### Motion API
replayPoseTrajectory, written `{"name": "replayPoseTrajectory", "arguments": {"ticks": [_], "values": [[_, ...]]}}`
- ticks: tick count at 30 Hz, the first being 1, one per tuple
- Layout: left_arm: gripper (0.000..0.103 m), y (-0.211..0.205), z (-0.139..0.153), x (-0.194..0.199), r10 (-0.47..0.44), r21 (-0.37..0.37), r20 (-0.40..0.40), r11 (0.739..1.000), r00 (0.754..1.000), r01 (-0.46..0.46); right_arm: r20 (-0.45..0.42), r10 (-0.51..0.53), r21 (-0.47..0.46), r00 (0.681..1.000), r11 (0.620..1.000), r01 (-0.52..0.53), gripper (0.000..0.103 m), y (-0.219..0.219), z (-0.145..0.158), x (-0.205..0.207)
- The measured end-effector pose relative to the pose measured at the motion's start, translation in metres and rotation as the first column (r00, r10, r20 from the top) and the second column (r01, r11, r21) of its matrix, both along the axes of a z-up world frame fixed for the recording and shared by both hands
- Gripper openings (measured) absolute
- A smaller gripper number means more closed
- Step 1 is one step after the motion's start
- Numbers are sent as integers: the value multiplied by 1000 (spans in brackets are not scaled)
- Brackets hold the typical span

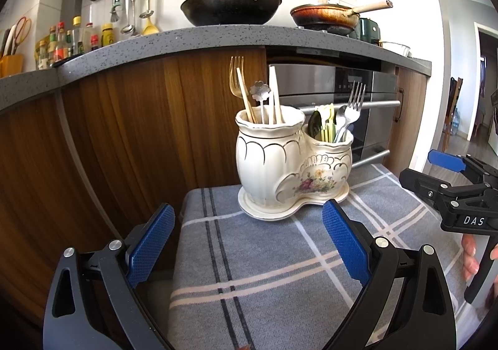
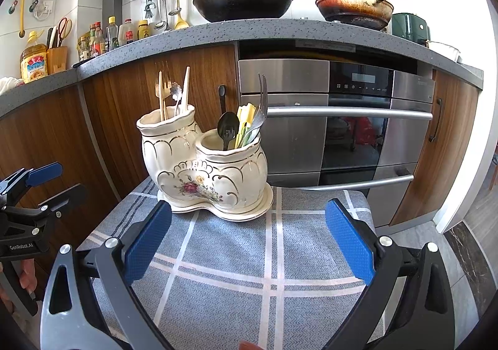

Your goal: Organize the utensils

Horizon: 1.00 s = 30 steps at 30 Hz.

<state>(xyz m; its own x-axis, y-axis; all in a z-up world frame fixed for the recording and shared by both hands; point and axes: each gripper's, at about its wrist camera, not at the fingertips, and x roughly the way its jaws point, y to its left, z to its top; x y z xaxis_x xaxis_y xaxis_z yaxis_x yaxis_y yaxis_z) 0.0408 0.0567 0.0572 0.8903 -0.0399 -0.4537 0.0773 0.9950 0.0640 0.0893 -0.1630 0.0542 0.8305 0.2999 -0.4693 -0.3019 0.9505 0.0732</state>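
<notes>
A cream ceramic double-pot holder with a flower motif stands on its matching saucer at the far end of a grey plaid cloth. Its taller pot holds a gold fork, pale chopsticks and a flower-shaped spoon. The shorter pot holds a black spoon, yellow-green pieces, and a steel fork. My left gripper is open and empty, short of the holder. My right gripper is open and empty too, hovering over the cloth.
Behind the holder are wooden cabinet doors and a steel oven with bar handles. A grey countertop above carries a black wok, a frying pan and bottles. Tiled floor lies to the right.
</notes>
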Motion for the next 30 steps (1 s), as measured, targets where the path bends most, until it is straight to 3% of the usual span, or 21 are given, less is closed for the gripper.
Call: {"name": "replayPoseTrajectory", "arguments": {"ticks": [30], "values": [[95,-1,-4,2,2,-3,-7,1000,1000,-2,-6,6,-3,1000,1000,-6,97,1,0,1]]}}
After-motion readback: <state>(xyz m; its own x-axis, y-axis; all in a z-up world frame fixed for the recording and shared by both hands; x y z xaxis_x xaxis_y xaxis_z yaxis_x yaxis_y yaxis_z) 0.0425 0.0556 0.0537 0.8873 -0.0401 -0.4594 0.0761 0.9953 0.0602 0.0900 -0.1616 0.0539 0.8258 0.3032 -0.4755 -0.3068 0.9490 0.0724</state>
